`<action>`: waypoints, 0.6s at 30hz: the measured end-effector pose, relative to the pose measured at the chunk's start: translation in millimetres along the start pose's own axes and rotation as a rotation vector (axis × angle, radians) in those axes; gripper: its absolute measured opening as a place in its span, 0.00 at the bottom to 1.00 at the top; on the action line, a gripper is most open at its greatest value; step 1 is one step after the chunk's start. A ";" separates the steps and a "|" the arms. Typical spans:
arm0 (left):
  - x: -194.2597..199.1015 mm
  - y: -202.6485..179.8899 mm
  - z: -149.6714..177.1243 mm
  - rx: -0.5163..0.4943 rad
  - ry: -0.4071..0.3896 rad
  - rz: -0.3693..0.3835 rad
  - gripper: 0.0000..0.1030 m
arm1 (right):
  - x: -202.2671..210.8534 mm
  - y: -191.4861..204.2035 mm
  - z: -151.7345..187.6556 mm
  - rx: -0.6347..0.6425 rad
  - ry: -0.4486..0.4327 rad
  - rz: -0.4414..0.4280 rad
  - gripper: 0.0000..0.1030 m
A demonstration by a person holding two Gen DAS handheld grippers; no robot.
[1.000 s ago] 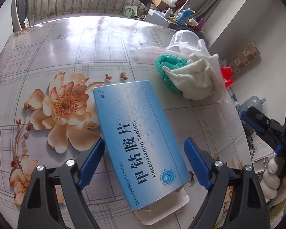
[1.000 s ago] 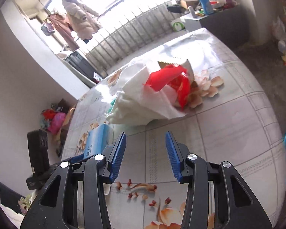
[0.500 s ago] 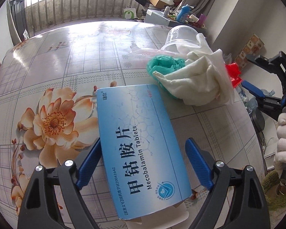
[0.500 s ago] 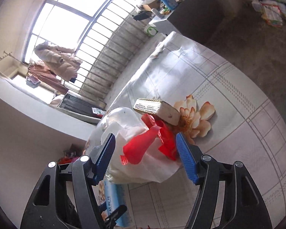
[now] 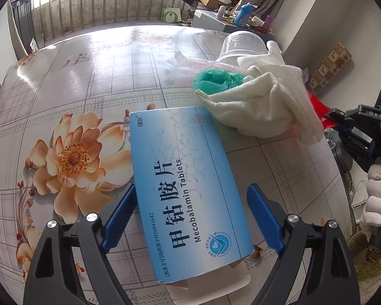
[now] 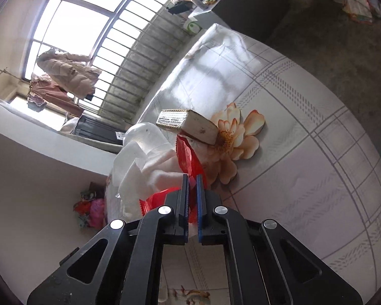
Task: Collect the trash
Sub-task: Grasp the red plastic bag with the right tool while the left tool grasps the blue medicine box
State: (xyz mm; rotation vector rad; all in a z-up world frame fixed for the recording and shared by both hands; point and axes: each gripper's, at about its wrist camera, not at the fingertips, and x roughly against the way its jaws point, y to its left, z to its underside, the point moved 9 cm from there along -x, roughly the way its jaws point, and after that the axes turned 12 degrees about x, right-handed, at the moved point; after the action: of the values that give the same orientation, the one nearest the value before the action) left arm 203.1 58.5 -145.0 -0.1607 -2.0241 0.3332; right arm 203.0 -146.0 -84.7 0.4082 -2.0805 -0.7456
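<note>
Floral table (image 5: 94,76), blue box (image 5: 185,190) overhanging edge, right gripper (image 6: 193,178) pinching red wrapper (image 6: 185,155)

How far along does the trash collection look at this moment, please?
Early. Nothing looks collected yet. The right gripper has just closed its jaws on the red wrapper. The left gripper straddles the blue medicine box, open. The white cloth and green bag remain on the table.
</note>
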 end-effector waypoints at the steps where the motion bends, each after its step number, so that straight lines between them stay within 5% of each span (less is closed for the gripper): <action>1: 1.0 -0.3 0.9 -0.005 0.000 0.000 0.83 | 7.1 -1.3 0.7 0.014 -0.016 0.015 0.03; 10: 7.3 3.2 5.7 -0.010 -0.011 -0.011 0.83 | 58.4 -17.7 39.4 -0.003 -0.086 -0.020 0.03; 18: 0.3 -3.8 6.0 -0.036 -0.040 -0.049 0.83 | 34.5 3.3 107.0 -0.053 0.080 -0.192 0.03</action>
State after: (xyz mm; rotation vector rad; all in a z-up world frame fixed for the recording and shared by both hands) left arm 197.8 53.9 -146.2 -0.1271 -2.0710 0.2715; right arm 95.5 -123.6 -108.9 0.6053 -1.9608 -0.8803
